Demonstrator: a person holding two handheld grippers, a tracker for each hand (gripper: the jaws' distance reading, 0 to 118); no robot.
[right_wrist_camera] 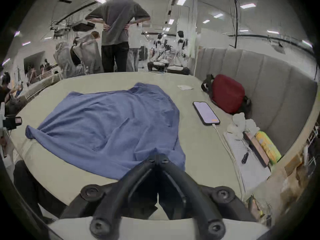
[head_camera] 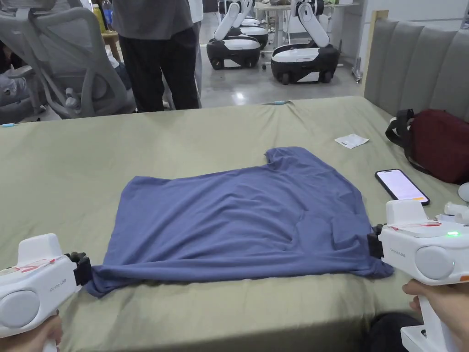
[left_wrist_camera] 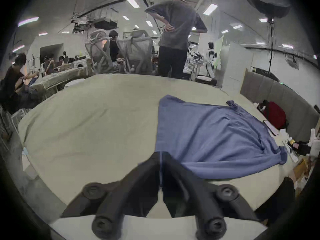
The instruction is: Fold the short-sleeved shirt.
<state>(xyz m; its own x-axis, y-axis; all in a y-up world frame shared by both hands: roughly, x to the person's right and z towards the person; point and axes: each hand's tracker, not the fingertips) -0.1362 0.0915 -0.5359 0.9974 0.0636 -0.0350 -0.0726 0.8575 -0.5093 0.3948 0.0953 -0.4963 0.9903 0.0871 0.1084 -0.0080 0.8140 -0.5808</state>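
Note:
A blue short-sleeved shirt (head_camera: pixel 242 215) lies spread sideways on the olive-green bed (head_camera: pixel 137 142), collar toward the right. Its near edge is a fold stretched between my two grippers. My left gripper (head_camera: pixel 84 270) is shut on the shirt's near left corner; in the left gripper view a thin strip of the blue shirt (left_wrist_camera: pixel 216 131) is pinched between the closed jaws of the left gripper (left_wrist_camera: pixel 161 157). My right gripper (head_camera: pixel 375 243) is shut on the near right corner, and in the right gripper view the shirt (right_wrist_camera: pixel 107 119) bunches at the tips of the right gripper (right_wrist_camera: pixel 158 157).
A phone (head_camera: pixel 401 185) with a lit screen lies right of the shirt, a dark red bag (head_camera: pixel 435 144) rests against the padded headboard (head_camera: pixel 412 64), and a white paper (head_camera: pixel 351 140) lies farther back. A person (head_camera: pixel 155 50) stands beyond the bed near office chairs (head_camera: pixel 68 59) and wheeled robots (head_camera: pixel 302 59).

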